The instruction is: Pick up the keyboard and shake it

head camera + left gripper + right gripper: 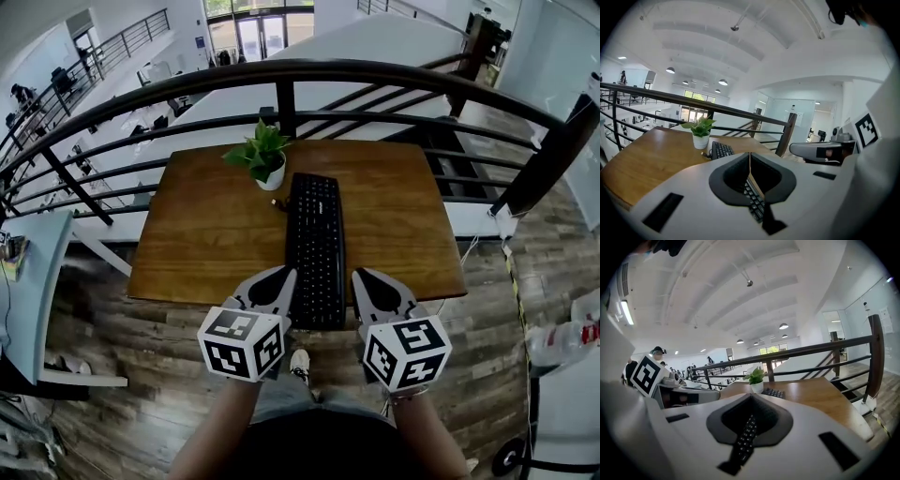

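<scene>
A black keyboard (316, 244) lies lengthwise on the wooden table (206, 234), its near end at the front edge. My left gripper (284, 273) hovers just left of that near end and my right gripper (360, 274) just right of it. Both are shut, with nothing between their jaws. In the left gripper view the jaws (750, 153) meet in a thin seam, and the keyboard (721, 150) runs ahead and to the right. In the right gripper view the closed tips (751, 395) point toward the keyboard's far end (773, 393). Keys show below through the opening.
A small potted plant (262, 157) in a white pot stands at the table's far edge, close to the keyboard's far left corner. A dark metal railing (281, 94) curves behind the table. Wooden floor surrounds the table; a pale side table (28, 291) stands at left.
</scene>
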Motion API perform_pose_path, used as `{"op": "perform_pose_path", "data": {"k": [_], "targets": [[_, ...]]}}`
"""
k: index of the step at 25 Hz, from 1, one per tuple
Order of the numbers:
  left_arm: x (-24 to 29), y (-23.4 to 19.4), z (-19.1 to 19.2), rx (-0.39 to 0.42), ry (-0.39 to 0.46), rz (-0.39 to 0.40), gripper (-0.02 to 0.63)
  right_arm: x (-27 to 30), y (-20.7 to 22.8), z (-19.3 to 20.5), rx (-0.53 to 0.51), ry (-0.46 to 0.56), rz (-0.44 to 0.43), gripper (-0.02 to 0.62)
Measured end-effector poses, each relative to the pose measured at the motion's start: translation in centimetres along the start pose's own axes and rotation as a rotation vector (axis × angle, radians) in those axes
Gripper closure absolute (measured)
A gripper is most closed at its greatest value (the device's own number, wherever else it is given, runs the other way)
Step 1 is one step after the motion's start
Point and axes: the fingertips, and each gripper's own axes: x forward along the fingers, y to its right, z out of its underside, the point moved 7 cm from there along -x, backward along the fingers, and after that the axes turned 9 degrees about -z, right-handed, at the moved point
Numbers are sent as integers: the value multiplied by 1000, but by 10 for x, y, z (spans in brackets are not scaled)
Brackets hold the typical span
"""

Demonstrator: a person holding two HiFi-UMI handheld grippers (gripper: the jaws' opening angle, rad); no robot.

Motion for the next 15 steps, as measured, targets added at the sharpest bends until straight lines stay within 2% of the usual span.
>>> {"op": "perform_pose_path", "data": {"k": [7, 15], "targets": [[50, -35, -26, 19, -23, 58, 586, 48, 20, -17, 16, -1, 68, 569], [83, -56, -24, 15, -81, 109, 586, 79, 35, -14, 54, -30, 127, 569]]}}
